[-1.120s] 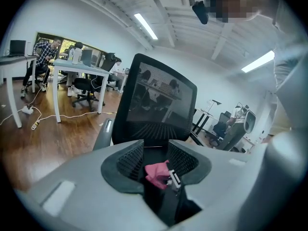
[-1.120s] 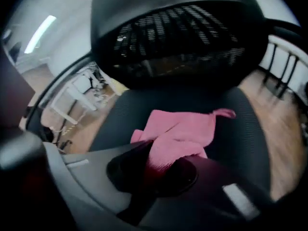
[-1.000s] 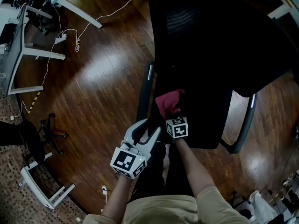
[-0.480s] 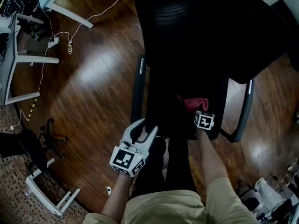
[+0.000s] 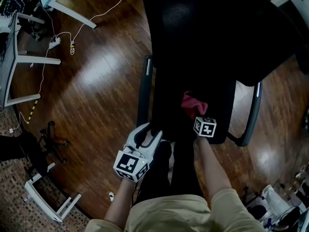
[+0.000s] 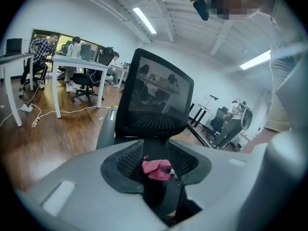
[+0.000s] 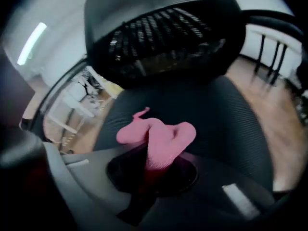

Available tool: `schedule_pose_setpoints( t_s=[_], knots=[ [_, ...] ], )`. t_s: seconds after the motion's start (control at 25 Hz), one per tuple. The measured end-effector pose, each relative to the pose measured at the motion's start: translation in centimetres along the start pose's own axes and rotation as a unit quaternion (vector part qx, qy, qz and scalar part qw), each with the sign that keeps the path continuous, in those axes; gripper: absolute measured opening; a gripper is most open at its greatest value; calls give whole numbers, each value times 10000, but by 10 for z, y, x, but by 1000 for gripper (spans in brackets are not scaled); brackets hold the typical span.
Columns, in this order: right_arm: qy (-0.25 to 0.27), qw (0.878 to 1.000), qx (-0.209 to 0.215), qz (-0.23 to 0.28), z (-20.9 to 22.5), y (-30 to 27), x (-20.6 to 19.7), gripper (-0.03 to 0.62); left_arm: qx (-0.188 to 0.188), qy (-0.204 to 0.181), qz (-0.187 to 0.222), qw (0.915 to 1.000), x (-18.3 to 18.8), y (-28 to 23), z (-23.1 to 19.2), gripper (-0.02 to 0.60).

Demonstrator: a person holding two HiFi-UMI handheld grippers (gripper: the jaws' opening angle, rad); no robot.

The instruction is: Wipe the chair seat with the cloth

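A black office chair stands in front of me; its seat (image 5: 219, 98) (image 7: 236, 124) lies under the mesh backrest (image 5: 212, 28) (image 6: 154, 95). A crumpled pink cloth (image 5: 193, 104) (image 7: 161, 136) (image 6: 156, 169) rests on the middle of the seat near its front. My right gripper (image 5: 197, 116) (image 7: 154, 170) is shut on the cloth and presses it onto the seat. My left gripper (image 5: 155, 131) (image 6: 161, 194) is shut, its tips at the seat's front left corner. I cannot tell whether it pinches the seat edge.
Armrests (image 5: 144, 88) (image 5: 255, 115) flank the seat. White cables and a power strip (image 5: 54, 41) lie on the wood floor at the left, near white desk legs (image 5: 26, 62). Another chair's base (image 5: 48, 139) is at lower left. Desks and seated people (image 6: 43, 47) are far behind.
The right gripper has dragged the pink cloth from the seat's left side toward the right, then a little back toward the middle. The left gripper has stayed put.
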State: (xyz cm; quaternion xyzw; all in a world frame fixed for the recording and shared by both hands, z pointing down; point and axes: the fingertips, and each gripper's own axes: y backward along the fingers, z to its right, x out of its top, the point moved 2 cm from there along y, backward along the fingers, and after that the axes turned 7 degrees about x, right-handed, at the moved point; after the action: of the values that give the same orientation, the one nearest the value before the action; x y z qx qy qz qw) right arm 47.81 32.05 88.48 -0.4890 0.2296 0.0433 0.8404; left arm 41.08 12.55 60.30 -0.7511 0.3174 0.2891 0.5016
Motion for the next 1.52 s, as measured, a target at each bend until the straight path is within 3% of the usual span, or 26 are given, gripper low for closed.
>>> schedule_pose_setpoints(
  t_s=[0.12,0.2,0.28,0.36,0.44,0.6,0.68,0.76,0.8,0.88,0.96,1.0,1.08,1.12,1.2,1.28,1.32,1.4,1.52],
  knots=[
    [247,9862,1618,-233,-139,-42,-20,17,136,-30,41,9999,3,11,-13,149],
    [303,9768,2046,-547,-193,-61,-41,17,164,-93,43,9998,1,16,-17,149],
    [510,9745,2023,-821,-215,-76,-60,17,142,-160,-25,9998,-2,19,-19,149],
    [738,9783,1712,-901,-205,-86,-70,17,80,-229,-120,9996,-6,19,-18,149],
    [703,9868,1228,-788,-165,-79,-67,17,4,-229,-175,9996,-10,16,-13,149],
    [177,9973,-369,-617,-19,-11,-59,17,-254,-198,-262,9991,-19,-1,12,149],
    [-260,9886,-1414,-455,63,37,-56,17,-486,-238,-288,9981,-21,-12,33,149],
    [-645,9712,-2276,-293,128,77,-55,17,-714,-238,-276,9968,-22,-22,54,149],
    [-792,9638,-2533,-255,149,91,-55,17,-802,-245,-271,9961,-24,-26,63,149],
    [-973,9591,-2641,-302,161,97,-61,17,-890,-256,-299,9953,-28,-30,72,149],
    [-855,9696,-2267,-349,140,79,-68,17,-866,-246,-360,9953,-33,-30,71,149],
    [-741,9793,-1850,-342,115,64,-68,17,-822,-241,-383,9956,-33,-29,68,149],
    [-563,9967,-510,-290,34,28,-66,17,-675,-218,-403,9967,-33,-23,59,149],
    [-464,9982,259,-293,-15,11,-67,17,-576,-193,-400,9974,-32,-20,54,149],
    [-197,9866,1562,-422,-107,-16,-75,17,-389,-123,-370,9985,-29,-13,47,149],
    [28,9712,2301,-617,-175,-37,-86,17,-273,-111,-357,9989,-29,-7,43,149],
    [90,9672,2441,-698,-193,-45,-91,17,-239,-135,-373,9989,-30,-4,42,149],
    [196,9701,2281,-803,-198,-57,-98,17,-186,-197,-418,9988,-34,0,40,149],
    [341,9872,1357,-770,-146,-56,-101,17,-108,-187,-444,9988,-39,4,37,149]
  ],
)
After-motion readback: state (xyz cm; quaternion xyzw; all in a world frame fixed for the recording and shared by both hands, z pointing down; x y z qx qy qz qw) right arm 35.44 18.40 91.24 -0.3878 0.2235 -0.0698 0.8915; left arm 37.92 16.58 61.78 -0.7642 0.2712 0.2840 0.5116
